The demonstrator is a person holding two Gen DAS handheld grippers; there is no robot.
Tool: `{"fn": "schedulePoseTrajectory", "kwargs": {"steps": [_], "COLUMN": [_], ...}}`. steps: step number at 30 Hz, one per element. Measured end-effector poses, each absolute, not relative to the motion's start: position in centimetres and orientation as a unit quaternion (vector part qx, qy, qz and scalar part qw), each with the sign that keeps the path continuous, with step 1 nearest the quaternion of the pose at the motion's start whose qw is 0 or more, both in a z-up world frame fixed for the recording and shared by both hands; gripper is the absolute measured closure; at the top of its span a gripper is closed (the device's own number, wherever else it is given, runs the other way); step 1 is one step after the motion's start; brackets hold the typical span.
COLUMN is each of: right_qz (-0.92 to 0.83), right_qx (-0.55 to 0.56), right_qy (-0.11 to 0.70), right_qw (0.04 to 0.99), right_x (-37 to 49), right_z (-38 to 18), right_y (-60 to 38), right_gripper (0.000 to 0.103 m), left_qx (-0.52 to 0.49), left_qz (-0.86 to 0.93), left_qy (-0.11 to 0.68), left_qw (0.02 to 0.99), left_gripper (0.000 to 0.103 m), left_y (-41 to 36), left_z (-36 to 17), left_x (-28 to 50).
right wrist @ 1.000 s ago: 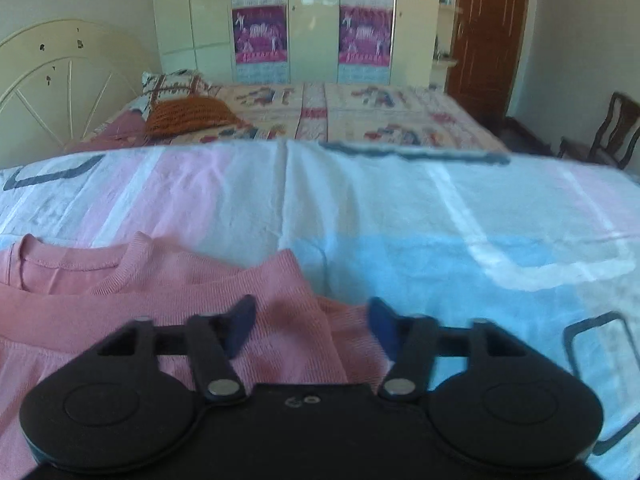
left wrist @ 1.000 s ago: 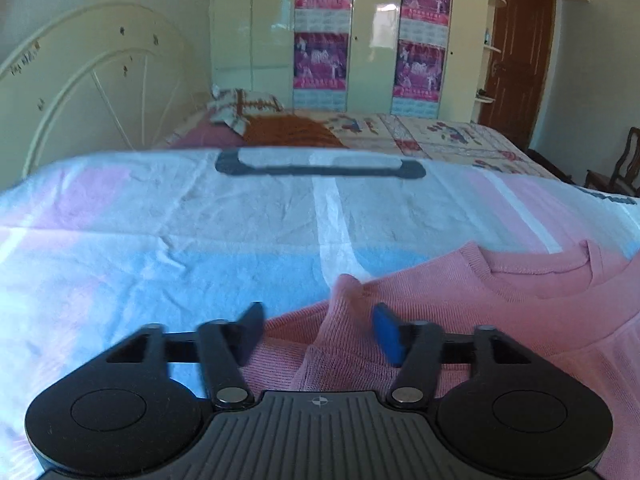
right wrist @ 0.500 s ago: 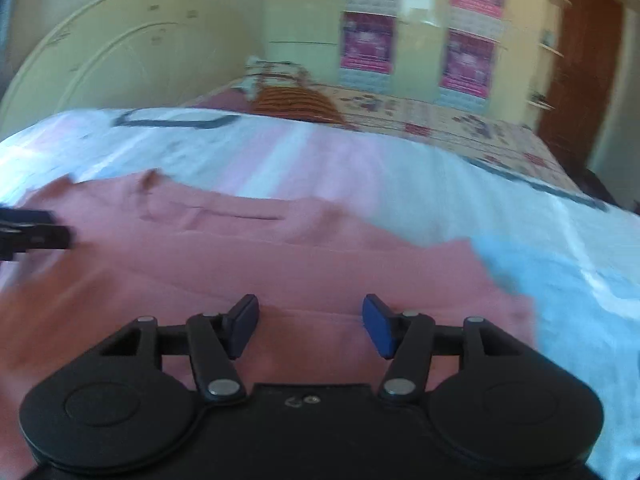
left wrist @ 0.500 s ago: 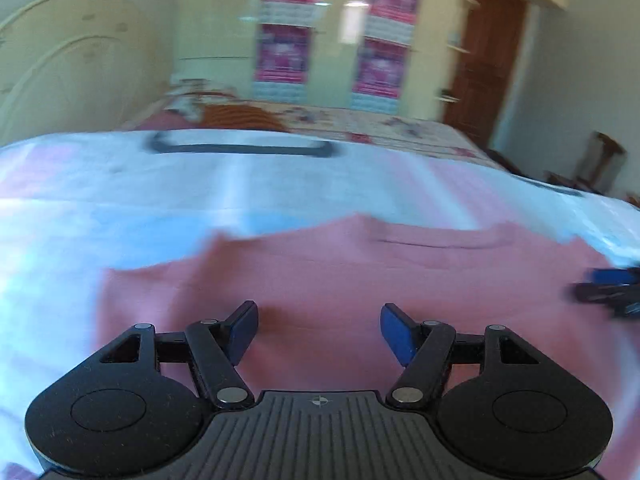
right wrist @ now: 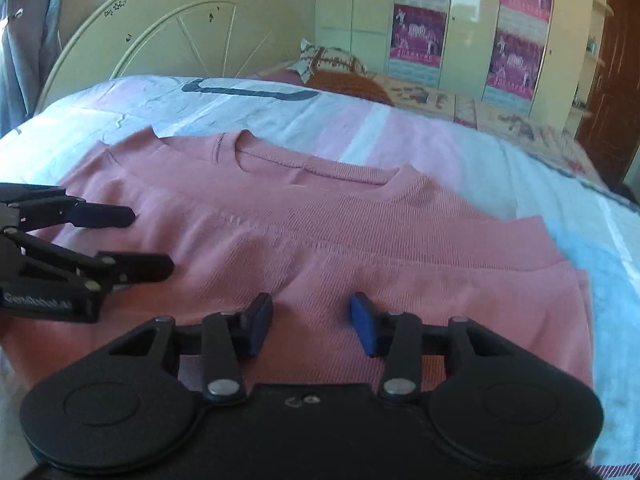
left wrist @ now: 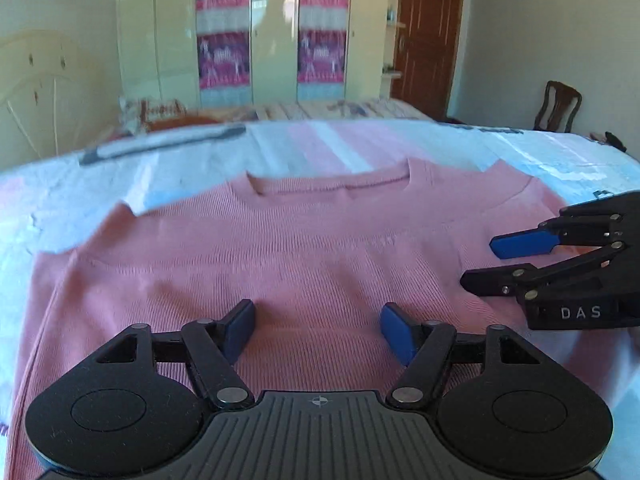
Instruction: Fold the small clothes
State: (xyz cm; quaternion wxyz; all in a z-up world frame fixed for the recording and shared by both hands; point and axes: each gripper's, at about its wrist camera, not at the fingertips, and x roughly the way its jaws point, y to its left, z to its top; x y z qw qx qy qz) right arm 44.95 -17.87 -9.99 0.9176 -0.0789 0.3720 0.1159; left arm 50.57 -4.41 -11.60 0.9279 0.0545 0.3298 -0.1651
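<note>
A pink knit sweater point(left wrist: 304, 248) lies flat on the bed, neck opening at the far side, sleeves folded in over the body. It also shows in the right wrist view point(right wrist: 340, 232). My left gripper point(left wrist: 318, 330) is open and empty, hovering over the sweater's lower middle. My right gripper point(right wrist: 312, 326) is open and empty over the sweater's lower right part. Each gripper appears in the other's view: the right gripper point(left wrist: 480, 262) at the right edge, the left gripper point(right wrist: 152, 240) at the left edge, both open above the cloth.
The bed sheet point(left wrist: 328, 144) is white with pink and blue blocks. A cream headboard point(right wrist: 168, 28) stands at the left. A second bed with a pillow point(right wrist: 332, 64), wardrobes point(left wrist: 272, 32), a brown door point(left wrist: 424, 36) and a chair point(left wrist: 558, 106) lie beyond.
Both grippers let go of the sweater's outer edges and drew back toward its lower middle. The sleeves now lie folded in. Each gripper has come into the other's view.
</note>
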Motion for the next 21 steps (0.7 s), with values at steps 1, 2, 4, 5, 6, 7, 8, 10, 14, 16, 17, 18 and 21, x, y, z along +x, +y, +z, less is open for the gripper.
{"fn": "schedulePoseTrajectory", "kwargs": {"steps": [1, 2, 4, 5, 6, 7, 8, 10, 14, 16, 17, 18, 21], "right_qz": [0.111, 0.108, 0.106, 0.106, 0.105, 0.104, 0.102, 0.101, 0.089, 0.063, 0.033, 0.018, -0.032], "right_qx": [-0.081, -0.076, -0.075, -0.078, -0.081, -0.082, -0.081, -0.086, -0.079, -0.068, -0.073, -0.058, -0.002], "right_qy": [0.370, 0.373, 0.375, 0.375, 0.374, 0.375, 0.376, 0.377, 0.383, 0.381, 0.382, 0.382, 0.394], "right_qw": [0.919, 0.918, 0.918, 0.918, 0.918, 0.918, 0.918, 0.917, 0.916, 0.920, 0.921, 0.922, 0.919], "right_x": [45.0, 45.0, 45.1, 45.0, 45.0, 44.8, 45.0, 45.1, 45.1, 45.0, 45.0, 44.9, 44.6], "right_z": [-10.0, -9.9, -9.7, -9.7, -9.8, -9.8, -9.8, -9.8, -9.2, -8.8, -8.8, -8.8, -9.6], "right_y": [-17.7, -17.7, -17.7, -17.7, -17.6, -17.5, -17.5, -17.4, -19.0, -20.9, -22.0, -23.5, -28.2], "right_gripper": [0.058, 0.058, 0.058, 0.058, 0.058, 0.058, 0.058, 0.058, 0.058, 0.058, 0.058, 0.057, 0.057], "left_qx": [0.054, 0.056, 0.051, 0.050, 0.053, 0.054, 0.053, 0.052, 0.050, 0.040, 0.040, 0.030, -0.001], "left_qz": [-0.163, -0.164, -0.164, -0.164, -0.163, -0.163, -0.162, -0.161, -0.147, -0.125, -0.111, -0.098, -0.081], "left_qy": [0.331, 0.335, 0.338, 0.338, 0.338, 0.338, 0.339, 0.340, 0.342, 0.345, 0.346, 0.348, 0.355], "left_qw": [0.928, 0.926, 0.925, 0.925, 0.925, 0.925, 0.925, 0.925, 0.927, 0.929, 0.931, 0.932, 0.931], "left_gripper": [0.032, 0.032, 0.032, 0.032, 0.032, 0.032, 0.032, 0.032, 0.032, 0.032, 0.032, 0.032, 0.032], "left_y": [-4.5, -4.4, -4.2, -4.2, -4.4, -4.4, -4.3, -4.0, -1.5, 0.7, 1.7, 3.1, 6.3], "left_z": [-11.4, -11.3, -11.1, -11.1, -11.1, -11.1, -11.0, -10.8, -10.5, -10.3, -10.4, -10.5, -11.1], "left_x": [50.5, 50.5, 50.4, 50.4, 50.3, 50.4, 50.3, 50.4, 50.5, 50.6, 50.6, 50.6, 50.8]}}
